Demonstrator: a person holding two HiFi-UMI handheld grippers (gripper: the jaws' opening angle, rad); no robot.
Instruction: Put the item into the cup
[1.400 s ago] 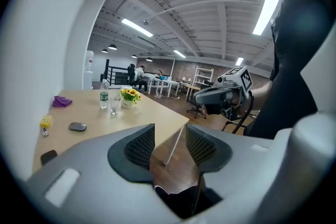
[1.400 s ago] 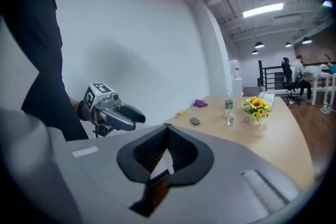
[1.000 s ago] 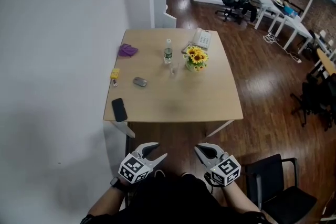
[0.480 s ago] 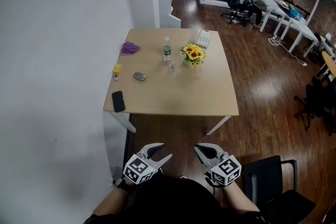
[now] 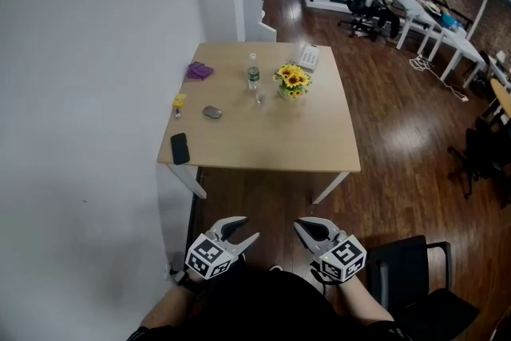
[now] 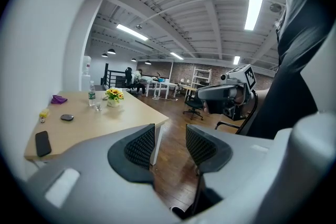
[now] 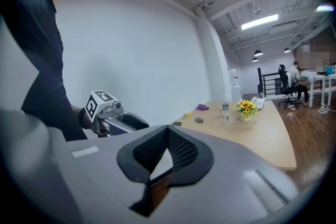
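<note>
A light wooden table (image 5: 303, 141) stands well ahead of me, out of reach of both grippers. On it a small clear cup (image 5: 258, 99) stands next to a water bottle (image 5: 253, 76). Loose items lie to its left: a grey oval item (image 5: 211, 112), a small yellow item (image 5: 178, 101) and a black phone (image 5: 180, 148). My left gripper (image 5: 243, 229) hangs low in front of my body, open and empty. My right gripper (image 5: 300, 227) is beside it, jaws closed together with nothing in them. In the left gripper view the cup (image 6: 97, 106) looks tiny and far off.
A pot of yellow flowers (image 5: 291, 81), a purple cloth (image 5: 199, 70) and a white desk telephone (image 5: 309, 56) also sit on the table. A white wall runs along the table's left side. A black chair (image 5: 415, 277) stands at my right. Desks and a seated person are far back.
The table has shifted slightly up and away in the head view. Both grippers keep nearly the same place and the same jaw states.
</note>
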